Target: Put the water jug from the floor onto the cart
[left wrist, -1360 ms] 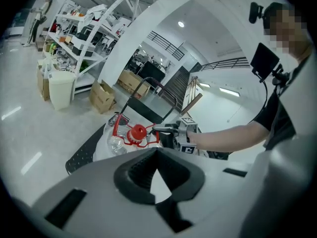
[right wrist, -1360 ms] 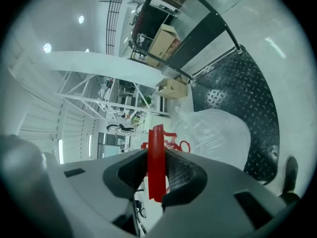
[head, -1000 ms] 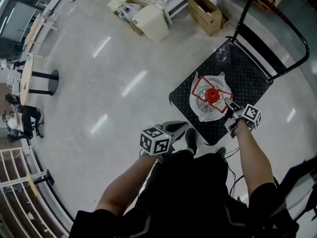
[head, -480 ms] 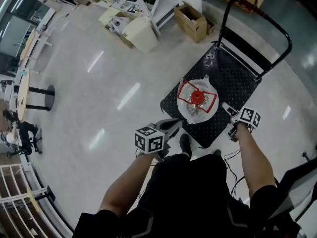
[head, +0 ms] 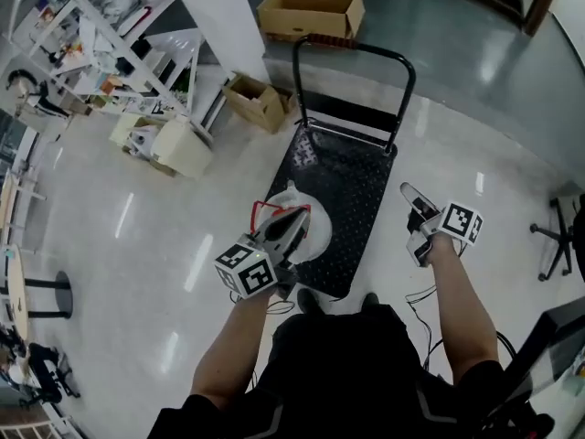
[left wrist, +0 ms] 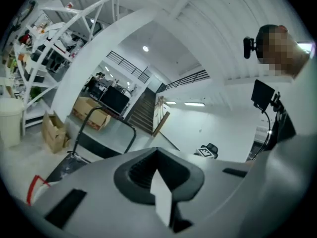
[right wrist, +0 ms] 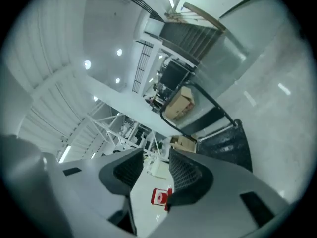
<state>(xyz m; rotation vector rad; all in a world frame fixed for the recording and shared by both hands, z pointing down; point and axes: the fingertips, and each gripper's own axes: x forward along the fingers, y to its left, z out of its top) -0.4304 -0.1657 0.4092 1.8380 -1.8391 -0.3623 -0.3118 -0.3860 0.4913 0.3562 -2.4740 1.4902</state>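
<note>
Water jug (head: 315,236) sits on cart (head: 352,176), near-left corner. L gripper (head: 292,218) clenched, empty. R gripper (head: 411,210) jaws apart, just narrowed a bit, nothing btwn. Placing looks done; next: check jug's steady.

Cart deck (head: 352,190) bare beyond water jug (head: 318,234); push handle (head: 352,46) bars far end; floor (head: 434,140) right open

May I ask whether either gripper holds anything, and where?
Nothing: left gripper shut, right gripper open with jaws just narrowing, both empty; water jug on cart.
</note>
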